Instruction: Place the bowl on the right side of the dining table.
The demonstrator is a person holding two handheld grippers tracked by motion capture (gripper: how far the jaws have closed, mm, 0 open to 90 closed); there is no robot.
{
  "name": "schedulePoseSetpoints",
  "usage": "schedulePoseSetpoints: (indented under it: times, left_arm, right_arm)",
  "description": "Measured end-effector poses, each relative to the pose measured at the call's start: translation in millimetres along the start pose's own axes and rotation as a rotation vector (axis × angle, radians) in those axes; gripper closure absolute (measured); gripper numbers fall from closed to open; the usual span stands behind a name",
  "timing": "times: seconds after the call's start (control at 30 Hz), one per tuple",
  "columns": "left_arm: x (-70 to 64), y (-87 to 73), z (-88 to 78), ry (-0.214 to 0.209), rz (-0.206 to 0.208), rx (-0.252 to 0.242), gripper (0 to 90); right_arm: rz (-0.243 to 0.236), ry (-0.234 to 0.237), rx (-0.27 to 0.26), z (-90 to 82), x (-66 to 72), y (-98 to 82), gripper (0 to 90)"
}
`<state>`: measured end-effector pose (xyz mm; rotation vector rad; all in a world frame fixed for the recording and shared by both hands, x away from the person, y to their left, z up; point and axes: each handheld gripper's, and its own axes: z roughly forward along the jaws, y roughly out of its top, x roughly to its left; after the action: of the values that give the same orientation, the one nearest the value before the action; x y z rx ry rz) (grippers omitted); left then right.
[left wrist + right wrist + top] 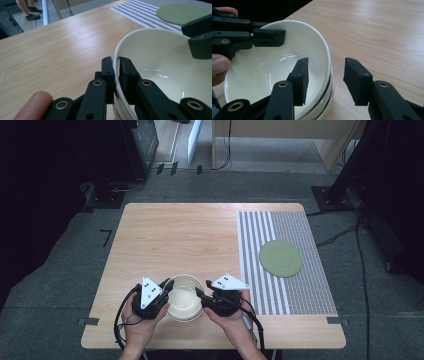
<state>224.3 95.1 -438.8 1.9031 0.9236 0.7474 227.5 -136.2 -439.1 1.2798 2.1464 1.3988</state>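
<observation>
Top bowl pinched at its rim, near edge of the tabletop

Left tongs clamp the glossy bowl rim; right tongs straddle the opposite rim, unclosed. Seemingly stacked ceramic: rigid, slippery, breakable, so grip the rim squarely

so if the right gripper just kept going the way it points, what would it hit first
Probably the bowl: the right gripper is open with the rim between its jaws, so the rim would meet the gripper's body first.
</observation>
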Motion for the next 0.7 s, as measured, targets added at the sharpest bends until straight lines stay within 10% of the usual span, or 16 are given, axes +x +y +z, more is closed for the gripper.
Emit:
schedulePoseSetpoints:
  times: [0.33, 0.7]
  left_arm:
    - [-5.9, 2.2, -14.1, 0.064, 0.064, -0.142, 83.5]
    - [-26.5, 5.8, -30.5, 0.088, 0.124, -0.312, 83.4]
  right_arm:
    - [0.004, 0.004, -0.019, 2.3, 3.2, -1.9, 57.1]
    - [0.137, 0.043, -0.078, -3.0, 7.2, -1.8, 67.4]
